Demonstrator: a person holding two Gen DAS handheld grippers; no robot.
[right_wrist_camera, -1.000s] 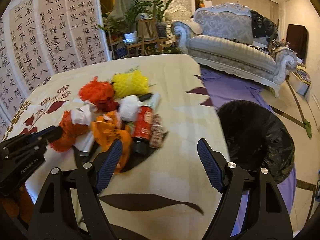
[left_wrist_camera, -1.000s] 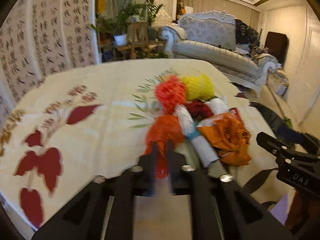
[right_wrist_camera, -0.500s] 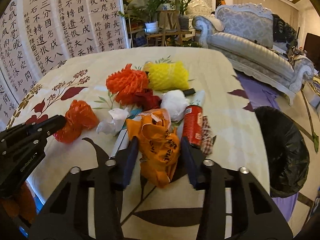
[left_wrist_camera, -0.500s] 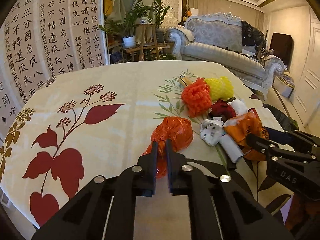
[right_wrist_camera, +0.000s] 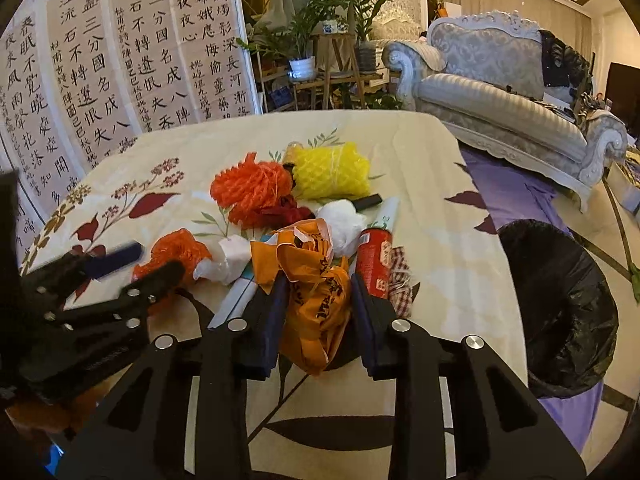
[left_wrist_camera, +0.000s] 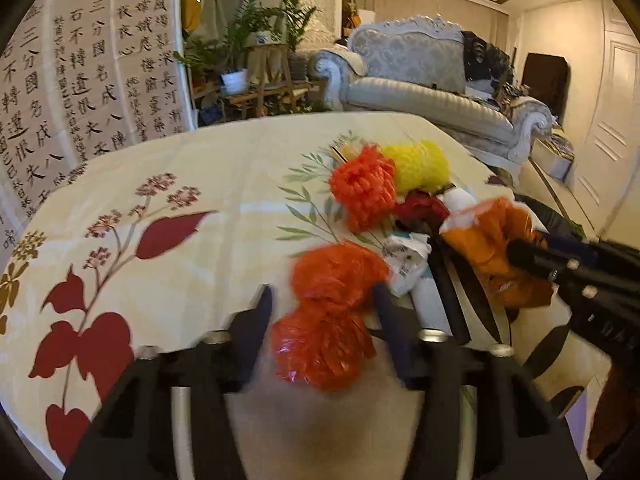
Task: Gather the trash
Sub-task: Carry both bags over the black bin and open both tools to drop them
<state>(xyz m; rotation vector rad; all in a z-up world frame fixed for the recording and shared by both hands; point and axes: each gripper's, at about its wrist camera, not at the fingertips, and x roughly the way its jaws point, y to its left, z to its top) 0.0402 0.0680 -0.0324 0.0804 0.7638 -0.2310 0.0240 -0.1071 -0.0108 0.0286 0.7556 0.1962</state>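
A pile of trash lies on the cream floral tablecloth. My left gripper is open, its fingers on either side of a crumpled red-orange plastic bag, which also shows in the right wrist view. My right gripper has its fingers pressed against both sides of an orange plastic bag, seen too in the left wrist view. The pile also holds an orange net, a yellow net, white crumpled paper, a white wad and a red can.
A bin lined with a black bag stands on the floor right of the table, over a purple cloth. A sofa, potted plants and a calligraphy screen stand beyond the table's far edge.
My left gripper has opened and let go of the red-orange bag, which now lies between its fingers. My right gripper has moved onto the orange bag and closed on it.
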